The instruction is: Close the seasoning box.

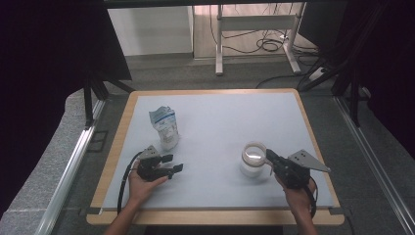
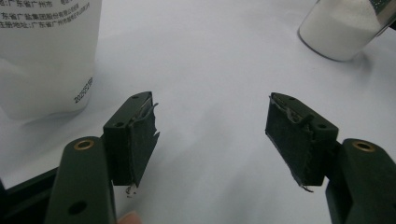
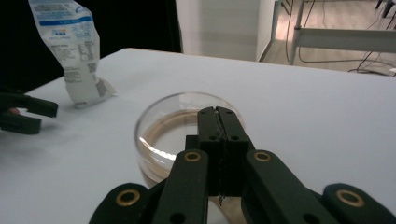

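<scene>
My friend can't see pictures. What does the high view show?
A person's right tool, shut, touches a clear jar on a white table. The left tool sits open near a white and blue bag.

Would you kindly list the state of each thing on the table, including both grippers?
Salt bag: upright, top crumpled, untouched.
Glass jar: upright, no lid, partly filled with white grains.
Left gripper: jaws open, nothing between them, near the bag.
Right gripper: jaws shut together, tips at the jar's rim; whether they pinch the rim I cannot tell.
</scene>
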Available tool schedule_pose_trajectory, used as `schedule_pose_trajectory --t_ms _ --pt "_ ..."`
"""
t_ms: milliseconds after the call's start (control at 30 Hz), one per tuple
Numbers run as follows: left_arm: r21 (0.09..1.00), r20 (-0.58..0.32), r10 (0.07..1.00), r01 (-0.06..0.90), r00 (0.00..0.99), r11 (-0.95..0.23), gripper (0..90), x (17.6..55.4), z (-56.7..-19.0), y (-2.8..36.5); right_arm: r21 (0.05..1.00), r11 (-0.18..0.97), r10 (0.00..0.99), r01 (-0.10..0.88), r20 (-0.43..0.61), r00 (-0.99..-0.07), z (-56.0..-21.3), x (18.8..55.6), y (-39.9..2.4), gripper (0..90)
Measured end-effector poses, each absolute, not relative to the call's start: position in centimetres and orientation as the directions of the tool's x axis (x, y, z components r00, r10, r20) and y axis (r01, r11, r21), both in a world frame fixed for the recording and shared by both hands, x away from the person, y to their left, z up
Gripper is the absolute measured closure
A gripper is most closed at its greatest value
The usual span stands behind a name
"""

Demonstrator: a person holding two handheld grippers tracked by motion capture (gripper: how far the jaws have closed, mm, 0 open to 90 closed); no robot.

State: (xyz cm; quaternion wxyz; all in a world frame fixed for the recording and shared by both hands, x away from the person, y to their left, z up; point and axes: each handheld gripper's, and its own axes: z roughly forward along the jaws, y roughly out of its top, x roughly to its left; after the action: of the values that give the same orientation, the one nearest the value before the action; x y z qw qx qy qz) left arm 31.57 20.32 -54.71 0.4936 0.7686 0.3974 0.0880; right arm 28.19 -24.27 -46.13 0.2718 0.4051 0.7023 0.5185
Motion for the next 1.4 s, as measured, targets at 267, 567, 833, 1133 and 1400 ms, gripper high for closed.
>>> schedule_pose_trajectory --t_ms 267,567,833,1133,1400 --pt "0.832 -0.263 0.705 0.524 0.658 -0.179 33.1 31.6 -54.5 20.7 0.943 0.113 0.883 0.313 0.049 -0.467 -47.7 28.7 -28.0 75.4" --pt "0.832 -0.263 0.706 0.525 0.657 -0.179 33.5 31.6 -54.5 20.7 0.903 0.126 0.918 0.411 0.051 -0.393 -50.7 29.9 -30.2 54.6" --pt "0.833 -0.265 0.705 0.525 0.658 -0.177 33.5 31.5 -54.4 20.8 0.859 0.178 0.921 0.479 0.026 -0.389 -52.3 30.5 -30.3 45.7" --pt "0.833 -0.264 0.704 0.524 0.659 -0.178 33.4 31.5 -54.4 20.9 0.865 0.167 0.922 0.473 0.033 -0.385 -52.3 30.5 -30.4 45.2" --pt "0.831 -0.267 0.703 0.527 0.659 -0.178 33.3 31.5 -54.4 20.9 0.866 0.169 0.922 0.471 0.031 -0.387 -52.3 30.5 -30.4 43.9"
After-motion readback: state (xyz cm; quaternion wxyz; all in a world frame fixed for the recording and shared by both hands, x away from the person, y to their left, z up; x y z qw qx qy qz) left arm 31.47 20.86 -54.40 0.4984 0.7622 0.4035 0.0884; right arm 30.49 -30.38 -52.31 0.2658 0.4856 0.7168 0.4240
